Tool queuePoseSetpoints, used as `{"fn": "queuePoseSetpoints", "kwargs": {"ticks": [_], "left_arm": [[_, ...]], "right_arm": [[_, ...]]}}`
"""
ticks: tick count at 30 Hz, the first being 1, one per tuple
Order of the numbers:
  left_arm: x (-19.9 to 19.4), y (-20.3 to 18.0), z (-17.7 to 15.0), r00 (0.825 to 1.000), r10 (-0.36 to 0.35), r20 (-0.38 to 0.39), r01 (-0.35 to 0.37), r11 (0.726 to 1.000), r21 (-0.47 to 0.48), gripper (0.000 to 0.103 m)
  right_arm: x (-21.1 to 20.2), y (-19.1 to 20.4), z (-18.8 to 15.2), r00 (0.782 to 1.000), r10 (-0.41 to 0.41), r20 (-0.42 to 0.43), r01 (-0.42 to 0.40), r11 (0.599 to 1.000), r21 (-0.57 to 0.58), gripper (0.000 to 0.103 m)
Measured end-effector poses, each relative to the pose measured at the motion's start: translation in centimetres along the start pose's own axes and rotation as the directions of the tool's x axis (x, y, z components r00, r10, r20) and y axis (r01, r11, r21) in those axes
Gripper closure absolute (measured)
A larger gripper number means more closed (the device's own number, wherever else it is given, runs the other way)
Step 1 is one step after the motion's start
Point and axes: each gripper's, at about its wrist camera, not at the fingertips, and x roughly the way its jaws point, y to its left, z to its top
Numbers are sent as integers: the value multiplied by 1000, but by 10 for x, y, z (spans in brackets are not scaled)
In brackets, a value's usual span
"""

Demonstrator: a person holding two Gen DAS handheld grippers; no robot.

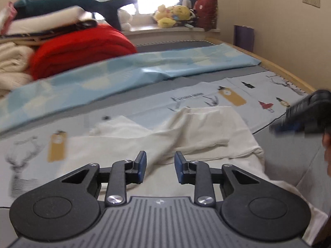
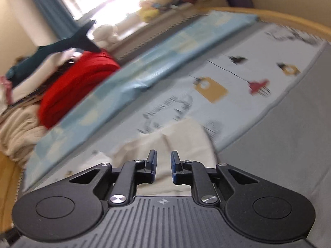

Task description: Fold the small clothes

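— Grey mattress point(image 1: 289, 150) with a pale printed sheet point(image 1: 206, 95) spread over it: that is the ground for everything. What lies on it?

— Along the far side, a long light-blue patterned cover point(image 1: 124, 70). Beyond that sits a folded red blanket point(image 1: 82, 49) beside a cream knitted one point(image 1: 12, 66), with a stack of folded fabrics and a dark teal piece on top. Yellow plush toys point(image 1: 173, 15) crowd the windowsill.

— And the garment to be folded?

— Cream-white small garment point(image 1: 198, 128), rumpled, lying on the printed sheet near the mattress's close edge, directly ahead of both tools. One part of it runs toward the left, and a fold bunches up in the middle.

— How is the left gripper point(image 1: 160, 166) posed?

— Level, low above the cloth, pointing across the bed toward the window. Its blue-padded fingers stand well apart with nothing between them; the cloth lies beneath and ahead.

— The right gripper point(image 2: 163, 165)?

— Its view is rolled, so the bed slants steeply; the tool is tilted, also low over the garment point(image 2: 175, 136). Its fingers are parted by a narrower gap, gripping nothing. In the left view it shows as a dark blurred shape point(image 1: 304, 115) at the right edge, above the grey mattress.
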Motion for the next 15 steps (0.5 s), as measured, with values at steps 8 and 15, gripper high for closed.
{"fn": "queuePoseSetpoints", "kwargs": {"ticks": [8,15], "left_arm": [[100,-51,0,998,-29,-57,35,993,116,81],[151,-67,-9,994,44,-100,-22,978,209,47]], "right_arm": [[42,-16,7,988,-83,-131,100,987,124,99],[68,-16,4,968,-37,-247,84,979,184,99]]}}
